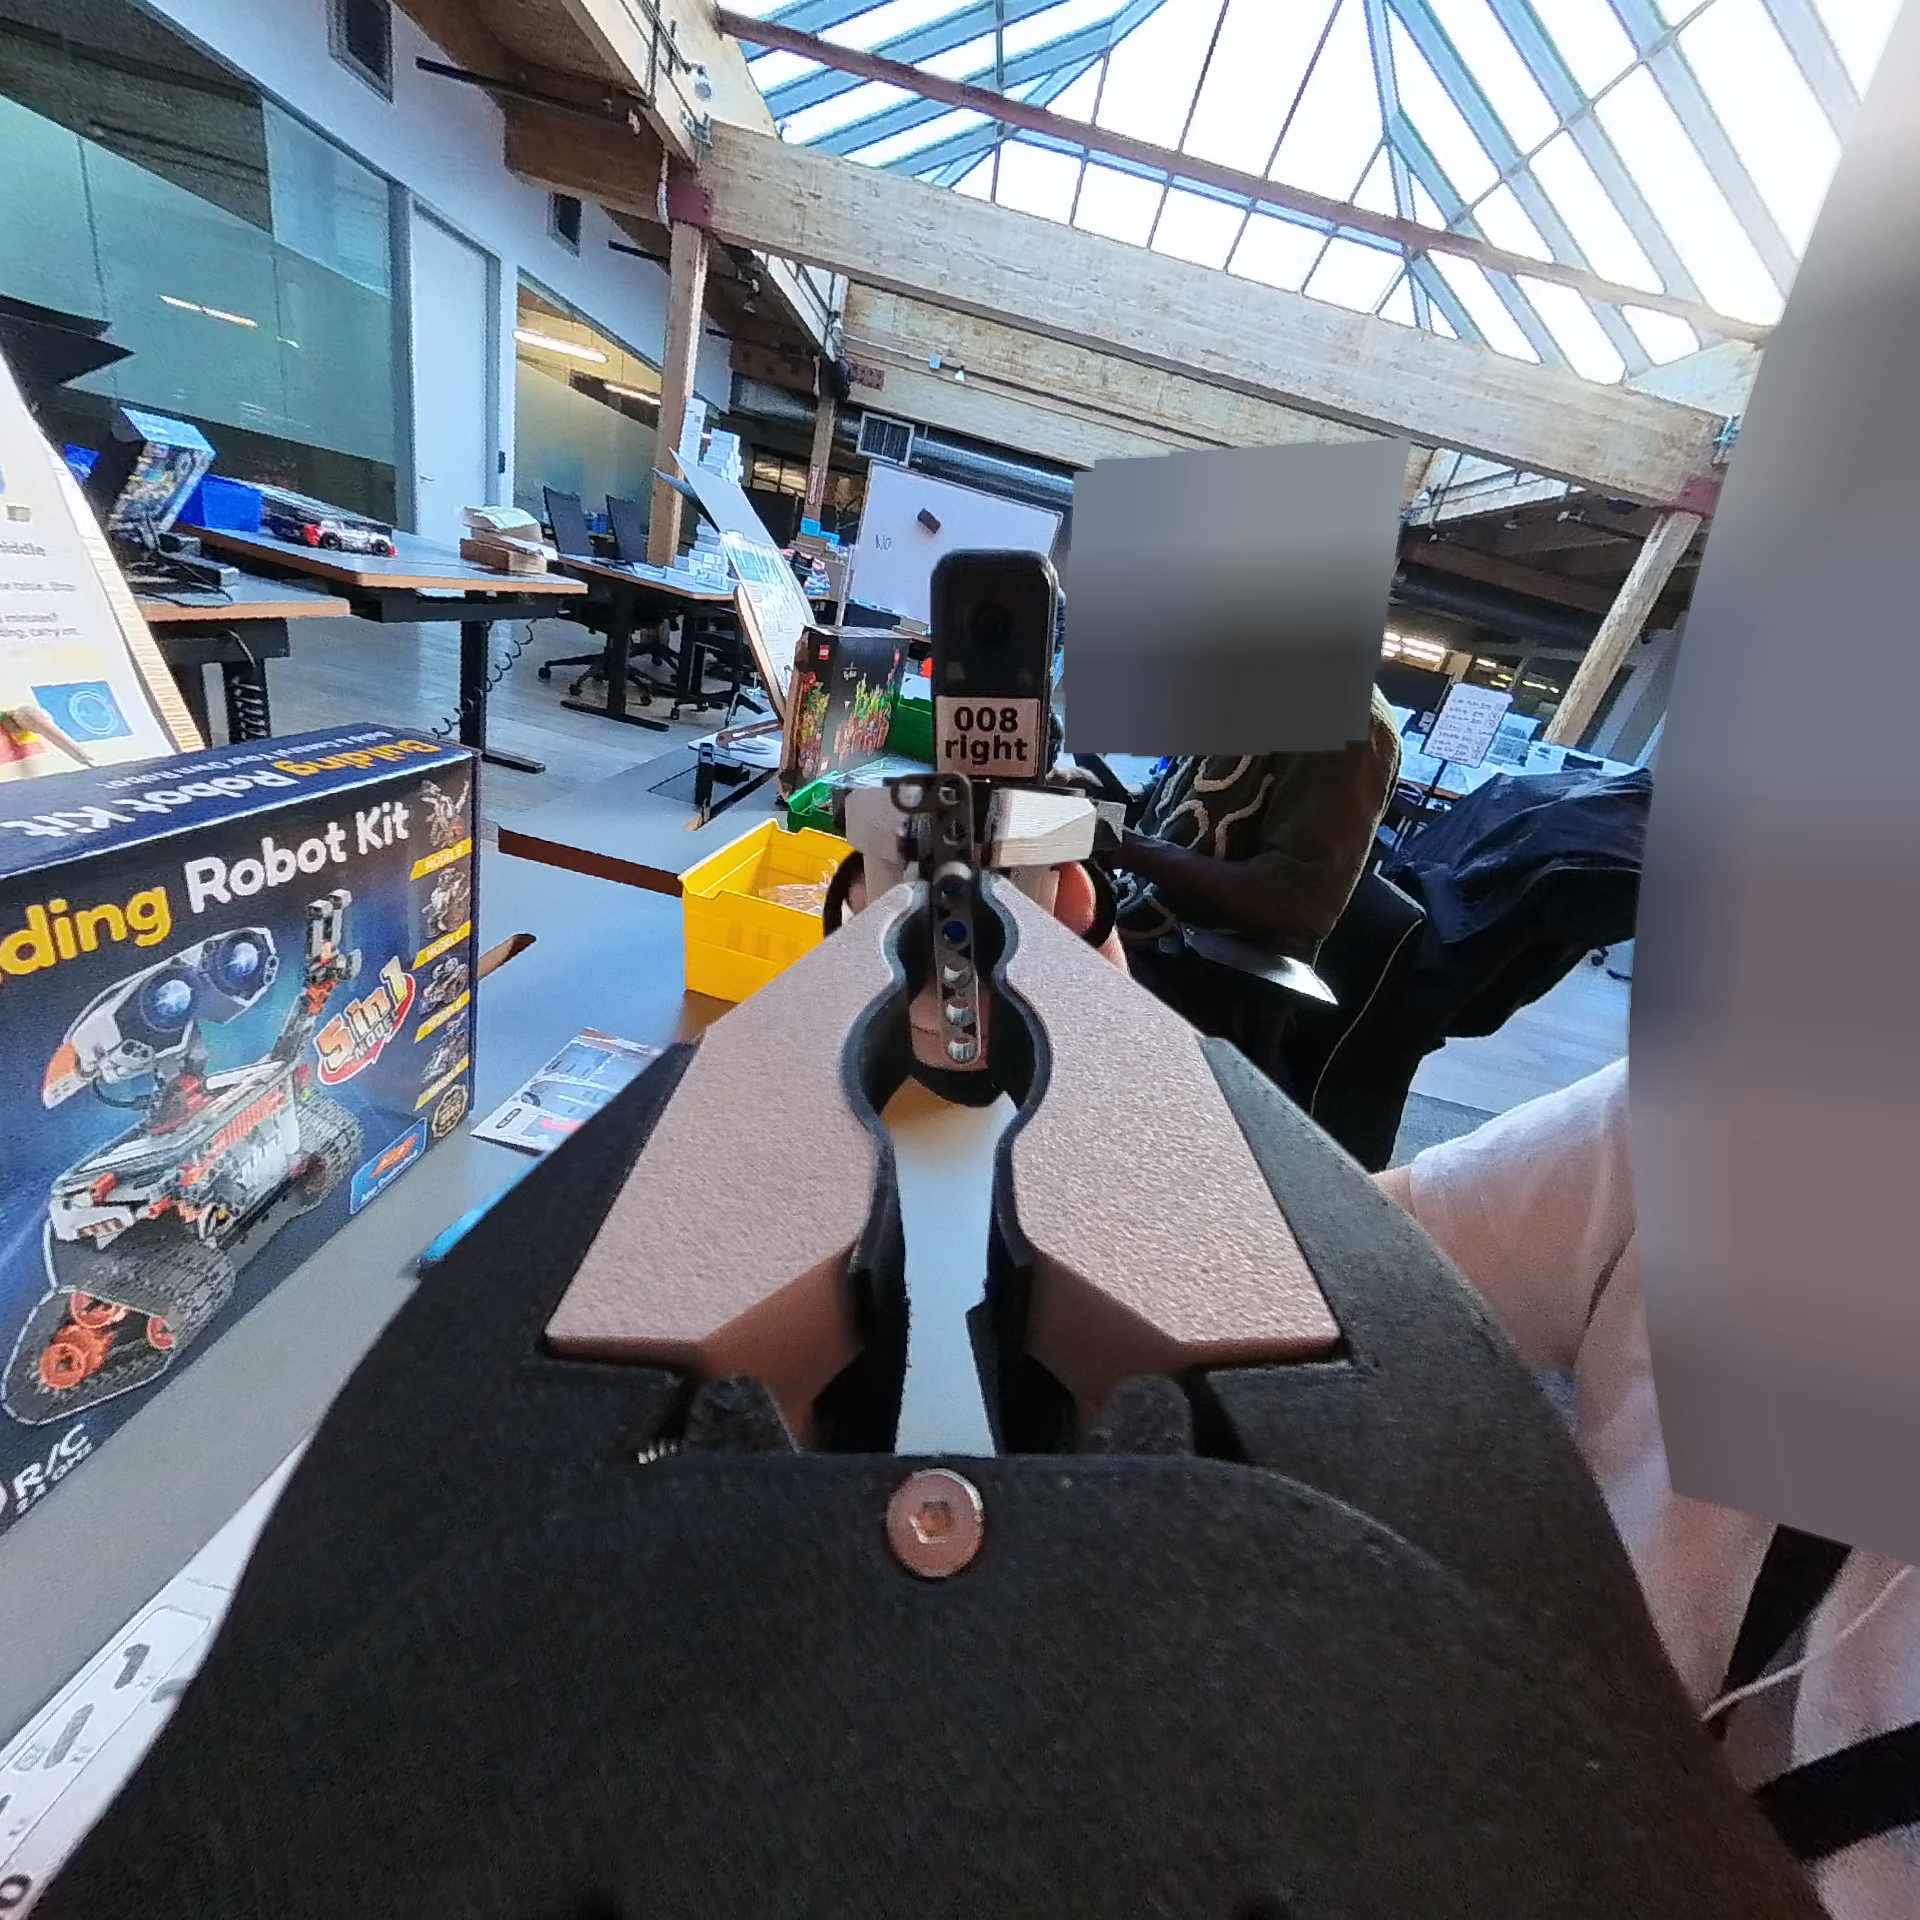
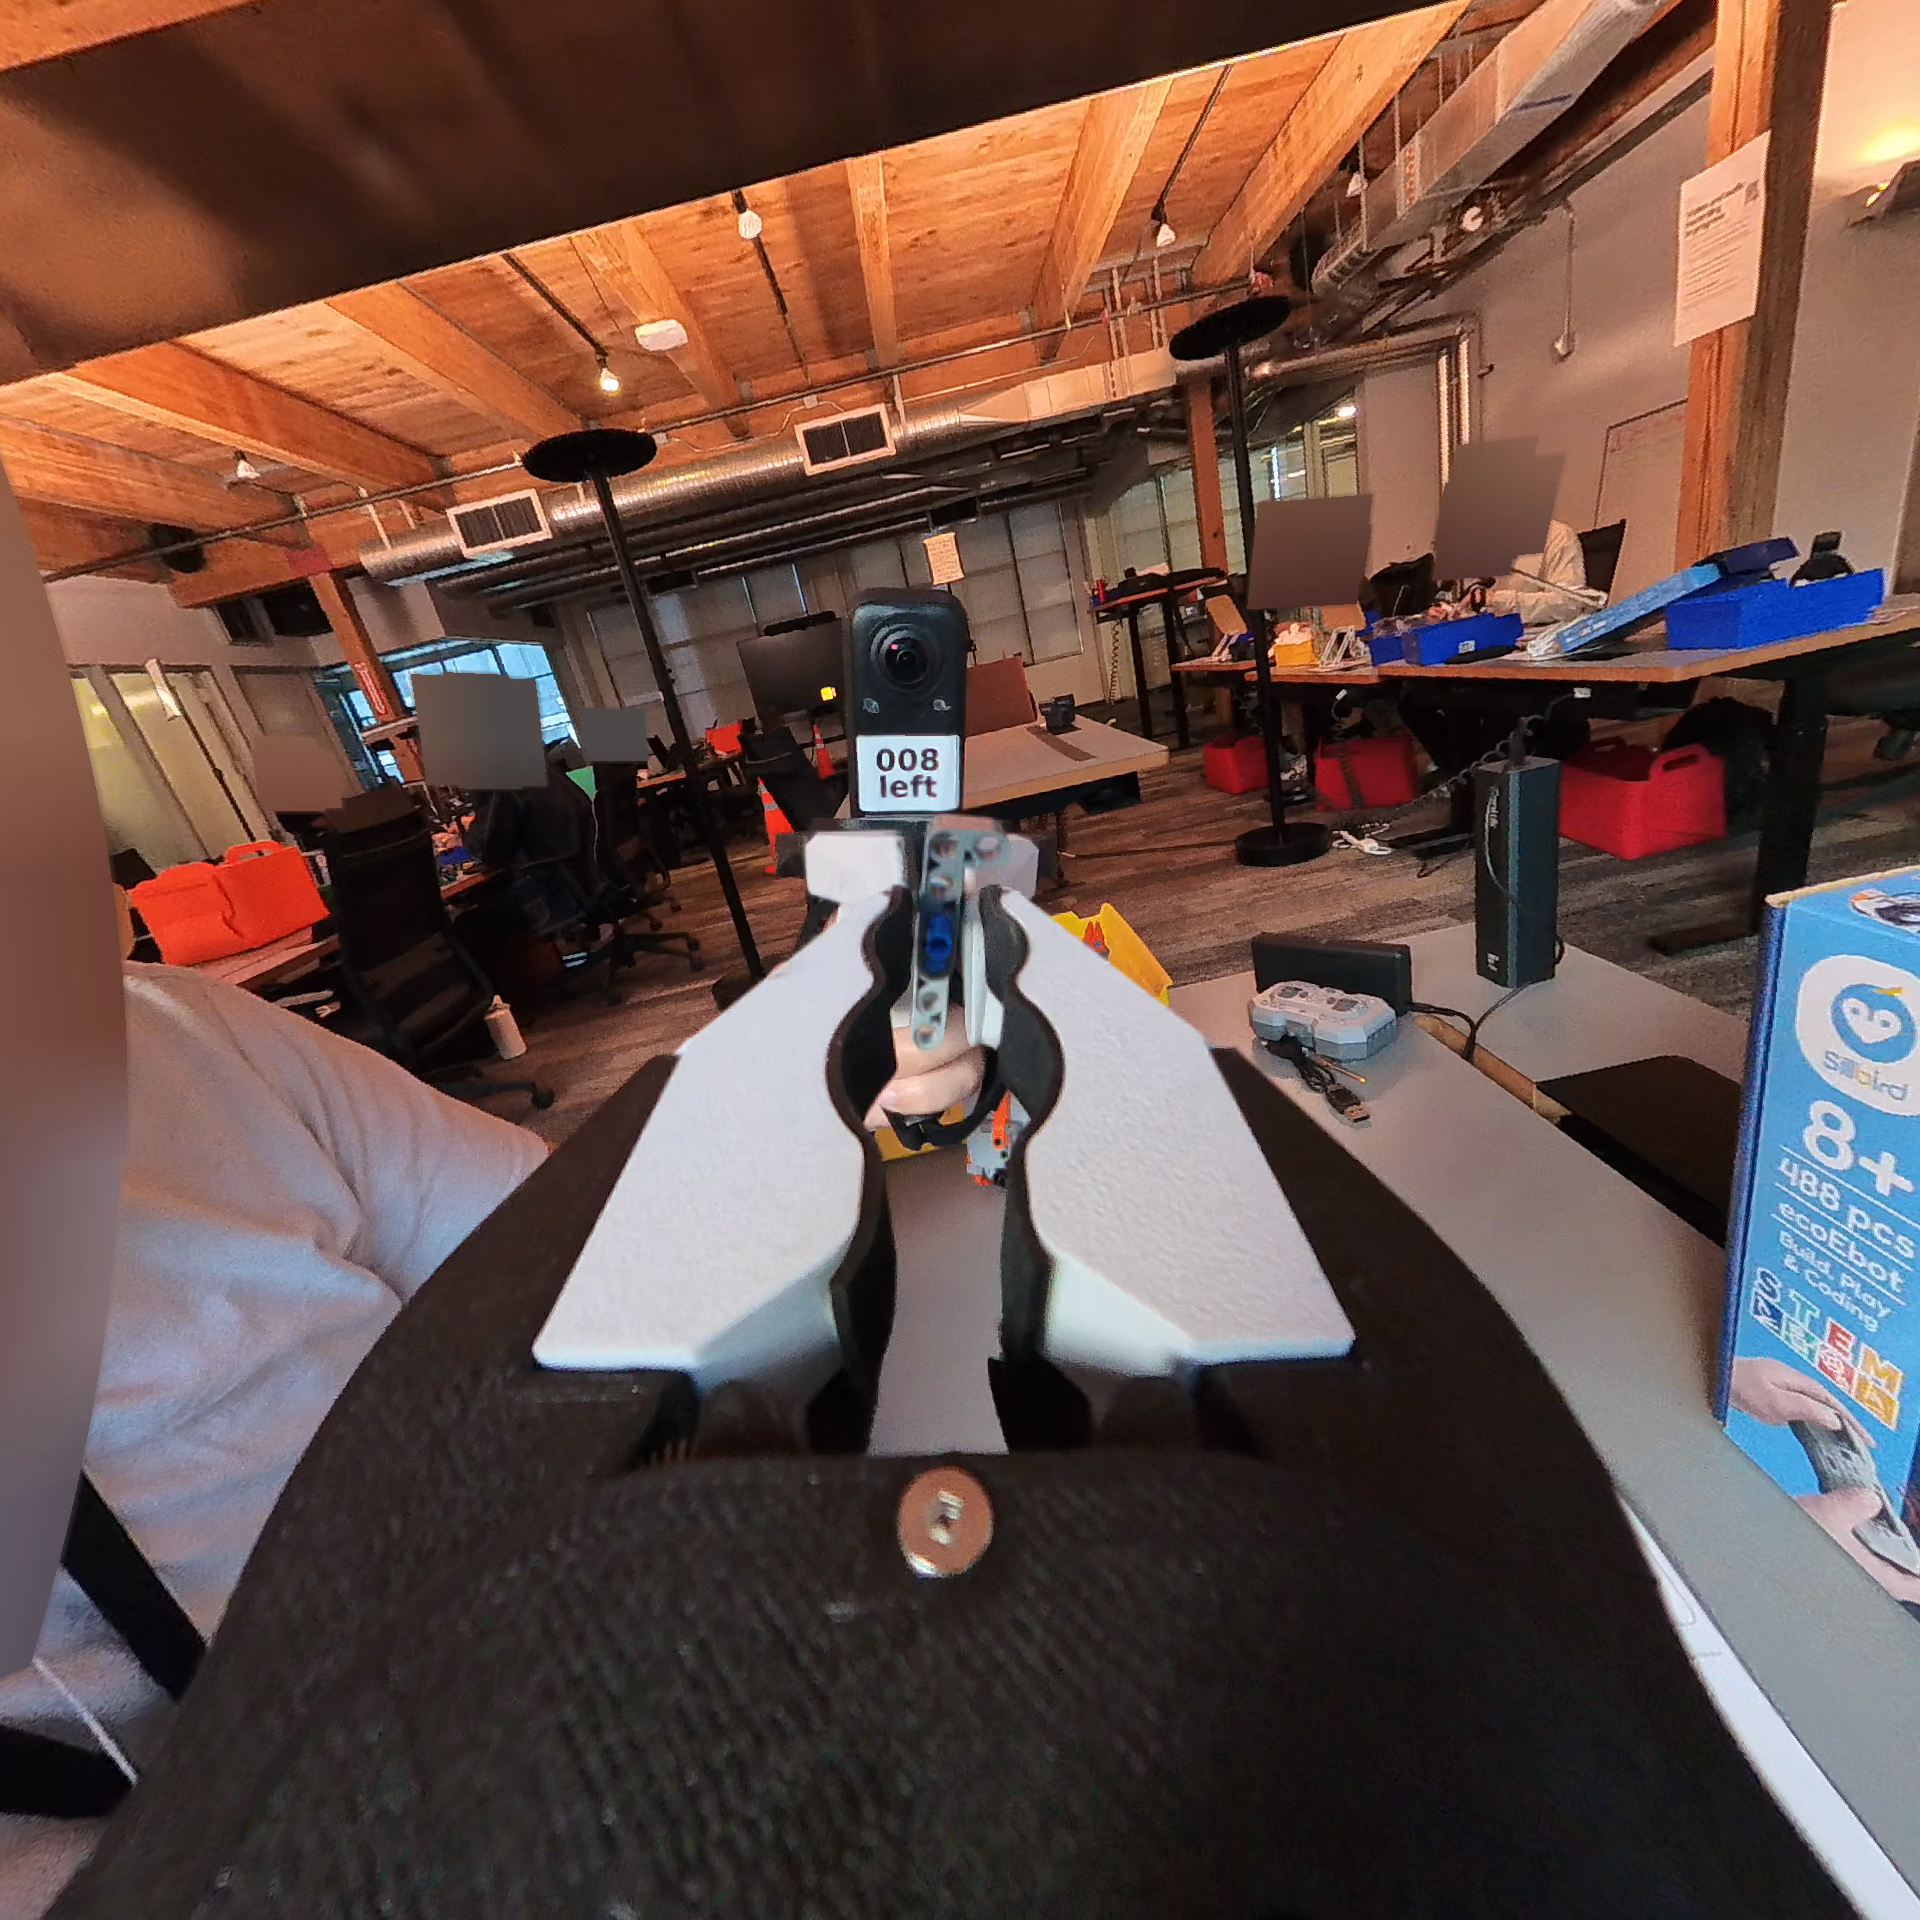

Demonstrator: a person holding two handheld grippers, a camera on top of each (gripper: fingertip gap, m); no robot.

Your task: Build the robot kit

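Note:
A grey perforated beam (image 1: 954, 977) with a blue pin stands upright in the air between my two grippers, which face each other tip to tip. My left gripper (image 1: 956, 896), with copper-coloured pads, is shut on the beam. The right gripper (image 1: 966, 831) shows just beyond it. In the right wrist view, my right gripper (image 2: 935, 906), with white pads, is also shut on the beam (image 2: 935, 935). The left gripper (image 2: 920, 862) shows opposite, with a hand (image 2: 930, 1086) under it. Which part of the beam each one grips is hidden.
A dark blue robot kit box (image 1: 239, 1039) stands left on the grey table (image 1: 582, 966), with a yellow bin (image 1: 748, 914) and a leaflet (image 1: 561, 1091). A light blue box (image 2: 1829, 1195), grey controller (image 2: 1320, 1013) and black power brick (image 2: 1517, 883) are at right. People sit behind. Only a small space, under 4 cm, lies between the two pairs of fingers.

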